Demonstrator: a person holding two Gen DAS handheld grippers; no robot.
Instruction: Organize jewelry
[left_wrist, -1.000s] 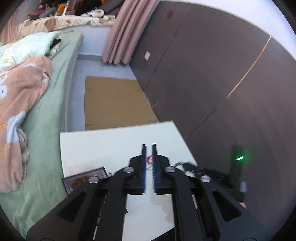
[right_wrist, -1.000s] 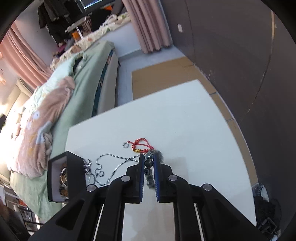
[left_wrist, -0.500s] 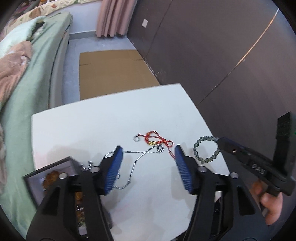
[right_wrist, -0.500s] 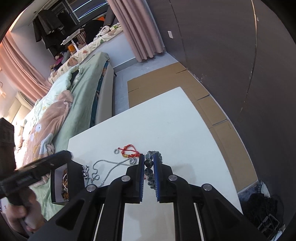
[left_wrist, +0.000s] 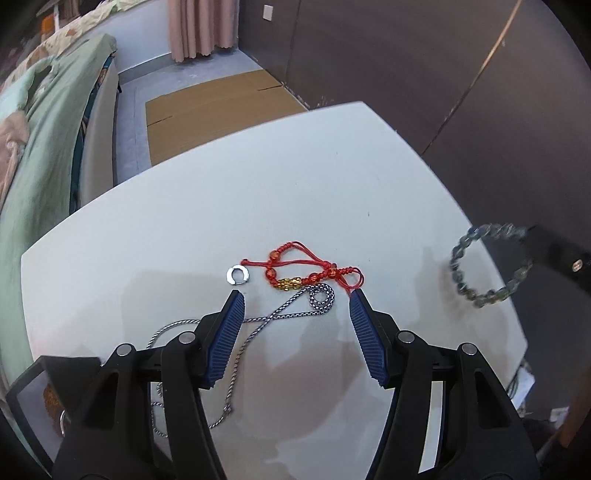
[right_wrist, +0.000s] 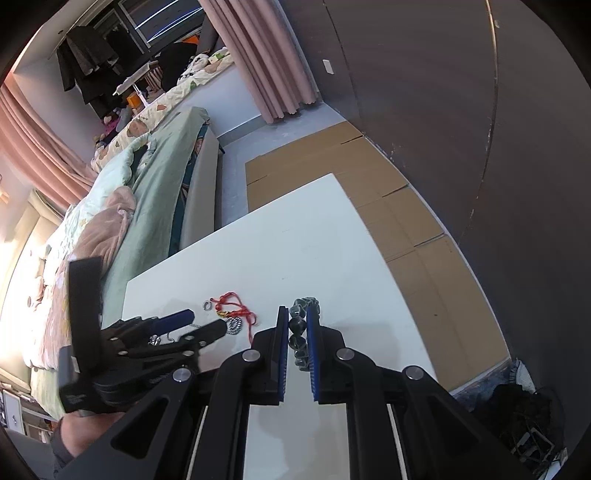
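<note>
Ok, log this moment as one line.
right gripper: shut on bead bracelet | left gripper: closing over silver chain | red bracelet: on table

Jewelry box cut off, bottom-left

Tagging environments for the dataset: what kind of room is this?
Most likely a bedroom at home. A bed with green bedding sits right beside the small white table, pink floor-length curtains hang behind it, and dark clothes on a rack stand at the far end.

Dim, sharp fisheye views with curved, vignetted edges and soft shadows.
</note>
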